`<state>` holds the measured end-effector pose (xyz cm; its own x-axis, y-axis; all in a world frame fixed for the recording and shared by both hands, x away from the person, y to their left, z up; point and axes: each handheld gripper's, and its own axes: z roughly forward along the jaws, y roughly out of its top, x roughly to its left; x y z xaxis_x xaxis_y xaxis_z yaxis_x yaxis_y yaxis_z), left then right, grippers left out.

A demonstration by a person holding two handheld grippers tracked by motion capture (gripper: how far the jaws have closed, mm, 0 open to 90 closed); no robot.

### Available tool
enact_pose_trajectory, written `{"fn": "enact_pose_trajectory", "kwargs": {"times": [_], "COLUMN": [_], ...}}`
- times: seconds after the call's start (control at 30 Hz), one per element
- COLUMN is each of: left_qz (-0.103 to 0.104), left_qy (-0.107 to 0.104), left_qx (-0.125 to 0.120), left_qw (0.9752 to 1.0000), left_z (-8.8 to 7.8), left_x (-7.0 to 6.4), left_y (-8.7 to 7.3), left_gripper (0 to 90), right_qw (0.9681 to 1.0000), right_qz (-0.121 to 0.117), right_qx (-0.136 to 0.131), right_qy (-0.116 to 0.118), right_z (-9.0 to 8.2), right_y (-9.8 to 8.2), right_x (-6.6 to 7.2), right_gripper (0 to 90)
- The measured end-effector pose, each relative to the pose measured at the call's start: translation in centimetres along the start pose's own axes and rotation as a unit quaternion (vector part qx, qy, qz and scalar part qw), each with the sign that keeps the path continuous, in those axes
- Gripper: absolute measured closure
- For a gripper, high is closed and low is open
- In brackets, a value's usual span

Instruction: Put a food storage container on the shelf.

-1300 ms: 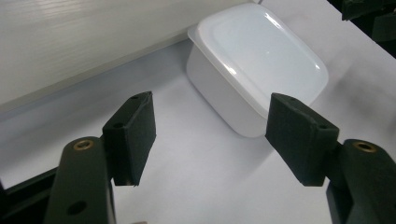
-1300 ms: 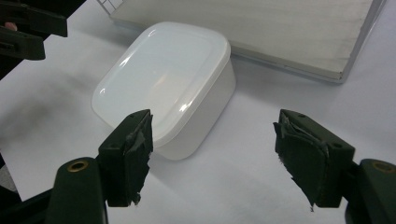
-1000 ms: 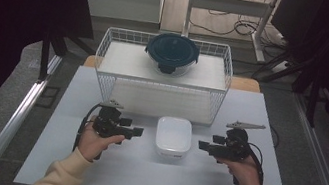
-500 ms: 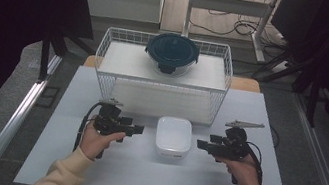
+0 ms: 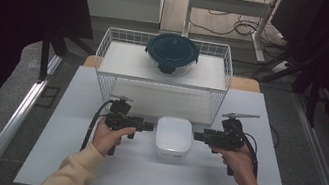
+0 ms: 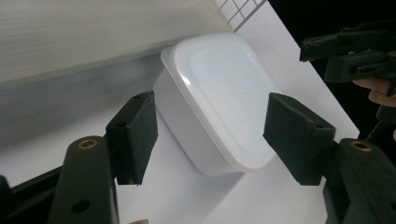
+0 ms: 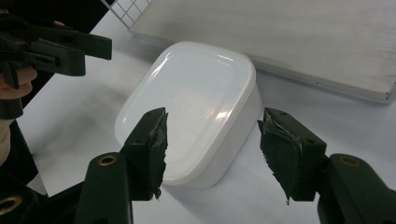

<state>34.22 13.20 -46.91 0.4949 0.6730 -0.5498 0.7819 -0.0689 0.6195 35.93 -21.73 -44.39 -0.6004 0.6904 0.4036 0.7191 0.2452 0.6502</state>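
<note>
A white rounded container with its lid on (image 5: 173,137) sits on the white table (image 5: 65,157), between my two grippers. My left gripper (image 5: 149,127) points at its left side and is open; in the left gripper view the container (image 6: 219,98) lies just beyond the pads (image 6: 135,135), untouched. My right gripper (image 5: 197,136) points at its right side. Its jaws have just been closing but still stand apart, and the container (image 7: 196,102) lies ahead of its pads (image 7: 285,154) without contact.
A white wire basket (image 5: 108,52) stands right behind the container, with a round dark blue lidded bowl (image 5: 172,53) on its pale upper board. Bare table lies in front of the hands. A metal rail (image 5: 16,118) runs along the left.
My left gripper has slid right, closer to the container. The right gripper's jaws have narrowed while that hand stayed in place. The container has not moved.
</note>
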Motion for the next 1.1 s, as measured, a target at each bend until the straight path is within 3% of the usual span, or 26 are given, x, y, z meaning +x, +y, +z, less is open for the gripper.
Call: {"fn": "enact_pose_trajectory", "kwargs": {"times": [0.17,0.37,0.53,0.67,0.9,1.1], "left_qz": [-0.009,-0.022,-0.038,-0.036,-0.051,-0.065], "left_qy": [0.0,-0.014,-0.03,-0.031,-0.041,-0.056], "left_qx": [0.008,0.017,0.013,0.02,0.026,0.031], "left_qw": [0.9999,0.9995,0.9988,0.9987,0.9975,0.9958], "left_z": [1.0,2.2,2.9,3.1,3.6,4.0], "left_x": [0.6,1.0,0.8,1.1,1.4,1.7], "left_y": [0.0,-0.1,0.0,-0.1,-0.3,-0.6], "left_gripper": [34.5,34.7,35.9,37.8,40.7,45.9], "right_qw": [0.9999,0.9994,0.9992,0.9992,0.9988,0.9975], "right_qz": [0.015,0.023,0.031,0.032,0.04,0.062], "right_qx": [0.002,0.016,0.017,0.016,0.022,0.021], "right_qy": [0.007,0.022,0.019,0.019,0.02,0.028], "right_z": [1.0,2.5,2.9,3.1,3.7,4.1], "right_y": [0.2,-0.1,-0.4,-0.4,-0.5,-0.8], "right_x": [-0.4,-0.6,-0.9,-0.8,-1.0,-1.6], "right_gripper": [41.6,42.2,42.4,43.3,44.9,48.3]}}
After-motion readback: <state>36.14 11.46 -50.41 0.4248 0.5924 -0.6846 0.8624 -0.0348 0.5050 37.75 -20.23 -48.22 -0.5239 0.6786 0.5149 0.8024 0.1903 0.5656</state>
